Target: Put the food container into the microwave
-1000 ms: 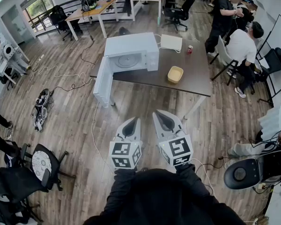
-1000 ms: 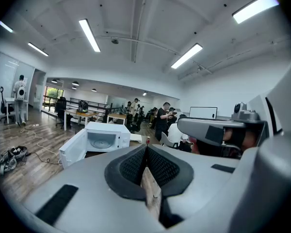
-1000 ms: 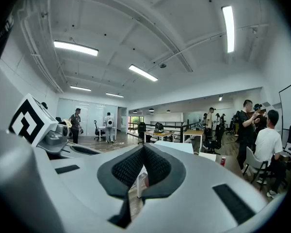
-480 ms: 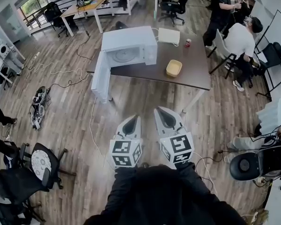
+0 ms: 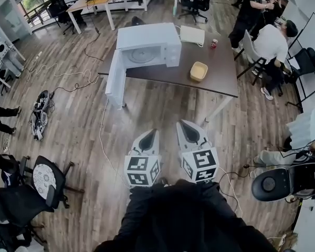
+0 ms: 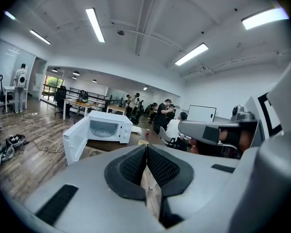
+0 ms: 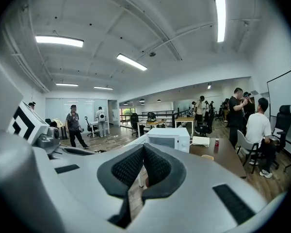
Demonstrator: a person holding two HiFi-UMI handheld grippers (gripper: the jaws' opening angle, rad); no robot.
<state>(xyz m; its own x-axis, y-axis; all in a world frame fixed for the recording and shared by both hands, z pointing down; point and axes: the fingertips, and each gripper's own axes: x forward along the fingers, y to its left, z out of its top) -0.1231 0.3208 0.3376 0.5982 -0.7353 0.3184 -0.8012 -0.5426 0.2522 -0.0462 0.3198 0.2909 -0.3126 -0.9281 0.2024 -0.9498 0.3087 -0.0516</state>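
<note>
the left hand-held gripper [image 5: 148,136] and right hand-held gripper [image 5: 187,126], clenched on nothing, likely must first reach the far-off yellow plastic food container [image 5: 199,71].

The food container [image 5: 199,71] is a small, pale yellow, open-topped tub, squarish with rounded corners, sitting upright on the dark counter [image 5: 220,80]; it lies to the right of the microwave [image 5: 149,43], apart from it; the microwave is a white box at the counter's left end, its door [image 5: 114,80] swung wide open, 1 round turntable [image 5: 142,55] showing inside.
</note>
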